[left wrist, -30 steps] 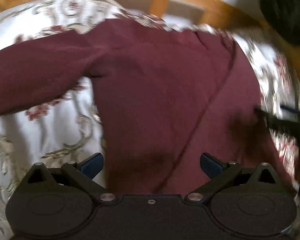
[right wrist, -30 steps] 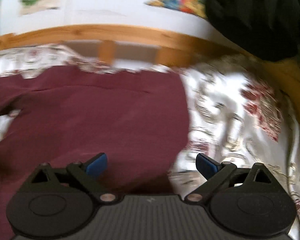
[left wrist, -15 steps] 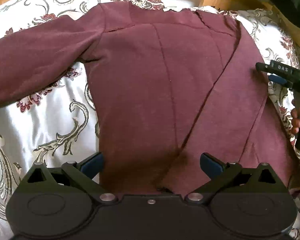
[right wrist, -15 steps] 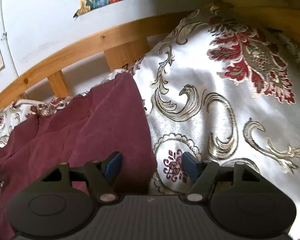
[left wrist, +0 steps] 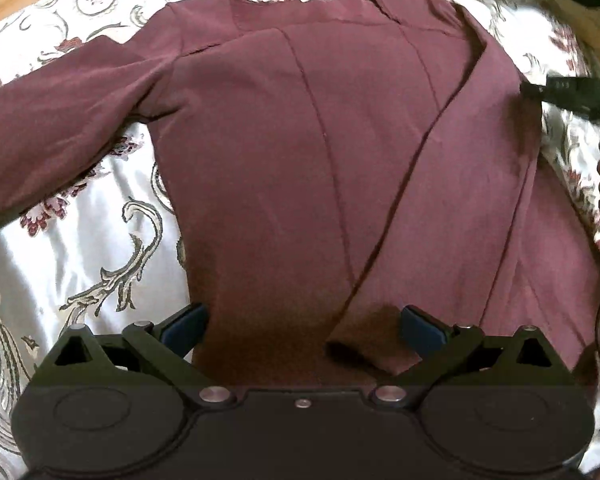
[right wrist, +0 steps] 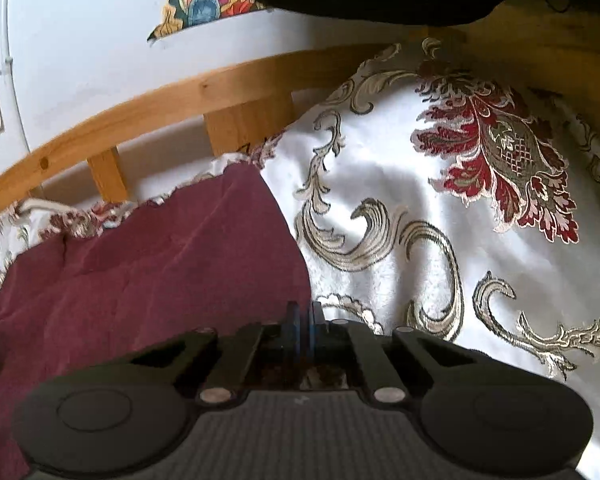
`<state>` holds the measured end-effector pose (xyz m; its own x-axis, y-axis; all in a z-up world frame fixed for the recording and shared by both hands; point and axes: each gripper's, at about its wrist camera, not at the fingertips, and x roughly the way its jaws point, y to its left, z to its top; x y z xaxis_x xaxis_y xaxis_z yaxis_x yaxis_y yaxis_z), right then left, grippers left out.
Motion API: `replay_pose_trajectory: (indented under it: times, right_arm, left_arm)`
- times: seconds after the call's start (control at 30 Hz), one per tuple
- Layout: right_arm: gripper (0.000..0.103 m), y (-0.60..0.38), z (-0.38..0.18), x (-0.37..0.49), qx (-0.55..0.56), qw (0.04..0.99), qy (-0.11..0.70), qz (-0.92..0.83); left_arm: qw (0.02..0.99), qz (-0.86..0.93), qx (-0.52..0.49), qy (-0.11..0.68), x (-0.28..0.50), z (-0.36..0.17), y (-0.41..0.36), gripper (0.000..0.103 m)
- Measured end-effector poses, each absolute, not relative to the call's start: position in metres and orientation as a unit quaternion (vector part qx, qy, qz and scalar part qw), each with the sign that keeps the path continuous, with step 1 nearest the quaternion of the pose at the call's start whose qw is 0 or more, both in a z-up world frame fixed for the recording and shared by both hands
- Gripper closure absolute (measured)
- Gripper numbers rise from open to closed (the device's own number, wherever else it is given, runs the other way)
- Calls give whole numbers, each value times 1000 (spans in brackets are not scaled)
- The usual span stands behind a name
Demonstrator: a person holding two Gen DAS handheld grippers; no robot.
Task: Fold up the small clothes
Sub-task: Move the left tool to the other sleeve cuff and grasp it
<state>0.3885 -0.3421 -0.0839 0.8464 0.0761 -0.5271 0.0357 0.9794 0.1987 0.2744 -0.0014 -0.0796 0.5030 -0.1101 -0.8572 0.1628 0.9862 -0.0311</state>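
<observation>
Right gripper (right wrist: 304, 320) pinches the top's (left wrist: 300, 160) right edge at lower centre; left gripper (left wrist: 300, 328) hovers released over the hem.

Floral bedspread (right wrist: 400, 184) — wooden headboard (right wrist: 204, 96), wall poster (right wrist: 204, 4).

We see soft daylight glaring off the satin bedspread (right wrist: 380, 184), a dark shadow on the maroon garment (left wrist: 300, 160) just ahead of the left gripper (left wrist: 302, 324), fisheye bending at the edges, and slight blur far right.
</observation>
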Motion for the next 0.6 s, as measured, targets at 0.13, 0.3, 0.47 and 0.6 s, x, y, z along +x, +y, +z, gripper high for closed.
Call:
replay_pose_trajectory:
  times: [0.13, 0.3, 0.47, 0.6]
  right_arm:
    - [72, -338, -89, 385, 63, 959, 278, -14]
    - [38, -326, -93, 375, 13, 957, 288, -39]
    - [13, -318, -91, 361, 26, 949, 314, -31]
    - [4, -317, -81, 343, 64, 944, 324, 9]
  left_arm:
    - [866, -85, 68, 488, 271, -84, -8, 1]
    - [867, -91, 86, 482, 269, -83, -11, 1]
    - [870, -70, 83, 481, 269, -77, -4, 1]
    - [884, -12, 103, 456, 264, -65, 5, 1]
